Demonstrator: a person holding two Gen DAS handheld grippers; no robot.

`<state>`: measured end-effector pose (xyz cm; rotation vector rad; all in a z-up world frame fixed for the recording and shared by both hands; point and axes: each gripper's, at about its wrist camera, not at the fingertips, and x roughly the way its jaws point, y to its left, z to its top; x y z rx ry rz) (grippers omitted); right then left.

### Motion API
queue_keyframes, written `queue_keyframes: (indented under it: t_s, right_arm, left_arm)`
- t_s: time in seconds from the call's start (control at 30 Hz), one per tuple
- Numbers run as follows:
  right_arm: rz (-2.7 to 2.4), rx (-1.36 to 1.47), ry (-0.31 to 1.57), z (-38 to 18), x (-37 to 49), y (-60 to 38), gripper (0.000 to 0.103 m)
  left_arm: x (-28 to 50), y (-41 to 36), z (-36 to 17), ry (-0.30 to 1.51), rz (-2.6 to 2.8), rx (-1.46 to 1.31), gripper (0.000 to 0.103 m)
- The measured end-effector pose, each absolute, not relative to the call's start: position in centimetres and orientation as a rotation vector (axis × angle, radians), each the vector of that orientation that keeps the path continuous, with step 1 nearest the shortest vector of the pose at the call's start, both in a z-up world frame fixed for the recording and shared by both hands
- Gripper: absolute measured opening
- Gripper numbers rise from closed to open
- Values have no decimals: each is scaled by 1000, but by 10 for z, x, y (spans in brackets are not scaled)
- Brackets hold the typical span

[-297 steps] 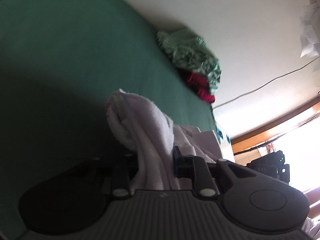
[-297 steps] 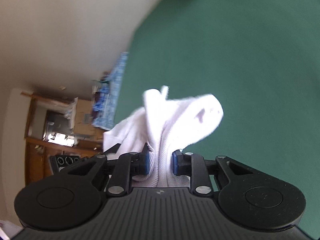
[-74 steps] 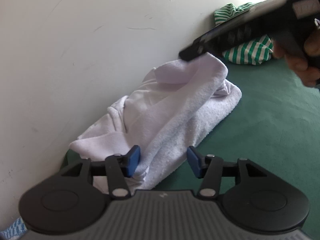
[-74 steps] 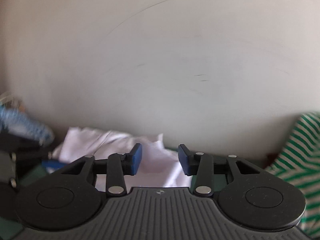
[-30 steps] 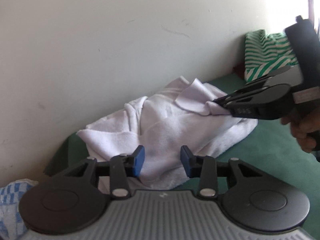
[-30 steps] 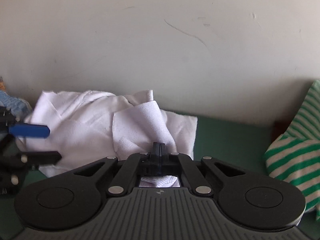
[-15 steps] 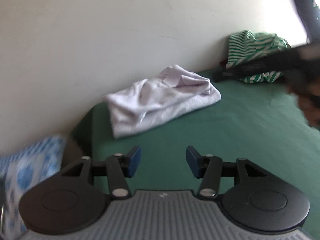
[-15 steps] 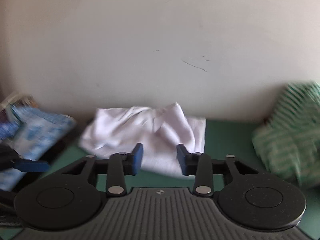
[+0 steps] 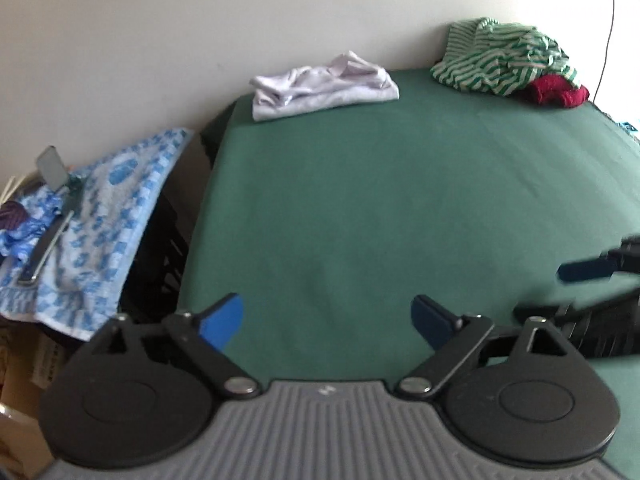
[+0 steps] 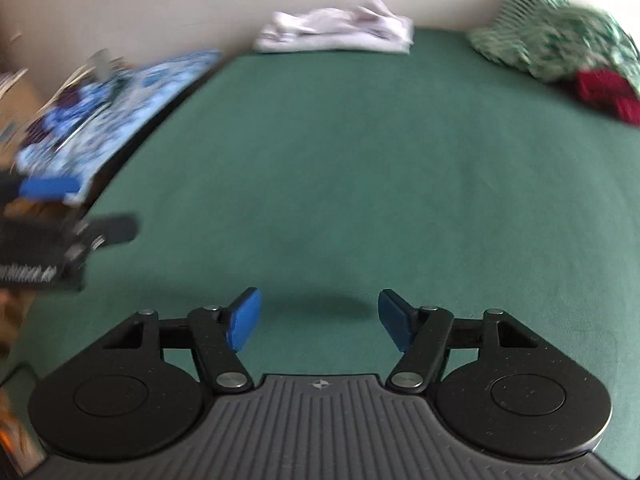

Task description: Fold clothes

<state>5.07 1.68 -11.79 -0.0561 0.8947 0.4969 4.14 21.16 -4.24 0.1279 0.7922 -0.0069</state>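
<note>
Both grippers (jaws opening, empty) face folded white garment [image 9: 324,90]

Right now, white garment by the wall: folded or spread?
Folded: the white garment lies as a compact, slightly rumpled bundle on the green surface against the wall.

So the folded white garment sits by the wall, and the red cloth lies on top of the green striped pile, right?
Not quite. The folded white garment does sit by the wall, but the red cloth lies partly under the green striped pile, peeking out at its edge. The left wrist view shows it.
</note>
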Motion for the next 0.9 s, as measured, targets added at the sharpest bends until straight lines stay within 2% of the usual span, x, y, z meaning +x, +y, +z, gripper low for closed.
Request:
queue_keyframes:
  t_s: [0.03, 0.07, 0.3, 0.67, 0.9]
  right_arm:
    - [502, -45, 876, -116, 47, 16, 70]
    - [504, -37, 866, -112, 41, 12, 78]
    - [420, 7, 776, -90, 22, -20, 86]
    - [313, 2, 754, -69, 2, -15, 88]
    - [194, 70, 774, -69, 5, 25, 88]
  left_arm:
    - [37, 205, -37, 787, 10, 118, 99]
    - [36, 201, -31, 784, 36, 89, 101]
    - [27, 177, -4, 824, 201, -40, 102]
    - [12, 173, 3, 791, 205, 36, 103]
    - [8, 207, 6, 761, 147, 49, 103]
